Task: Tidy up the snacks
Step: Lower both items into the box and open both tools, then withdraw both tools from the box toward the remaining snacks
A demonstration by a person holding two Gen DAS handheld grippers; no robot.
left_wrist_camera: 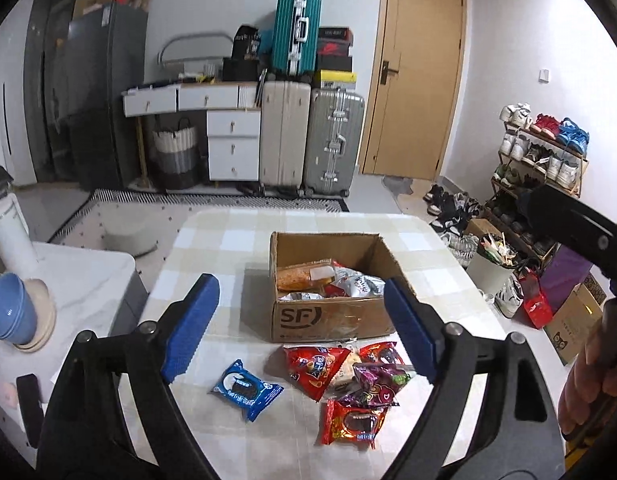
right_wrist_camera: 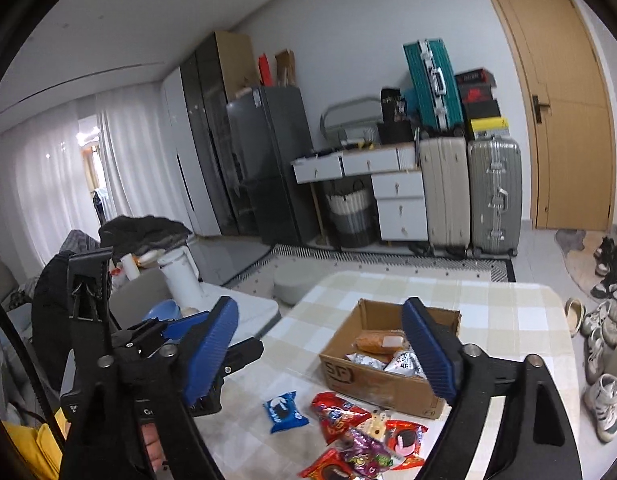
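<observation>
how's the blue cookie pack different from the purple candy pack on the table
The blue cookie pack lies flat and alone on the checked tablecloth, apart from the others. The purple candy pack is crumpled and sits on top of the pile of red packs, touching them. The blue one shows a dark sandwich cookie; the purple one's print is too small to read. Both are outside the cardboard box, on its near side, and neither is held.

The checked table (left_wrist_camera: 212, 248) bears an open cardboard box (left_wrist_camera: 332, 320) (snacks inside) and loose snack packets (left_wrist_camera: 348, 384) beside it.
</observation>
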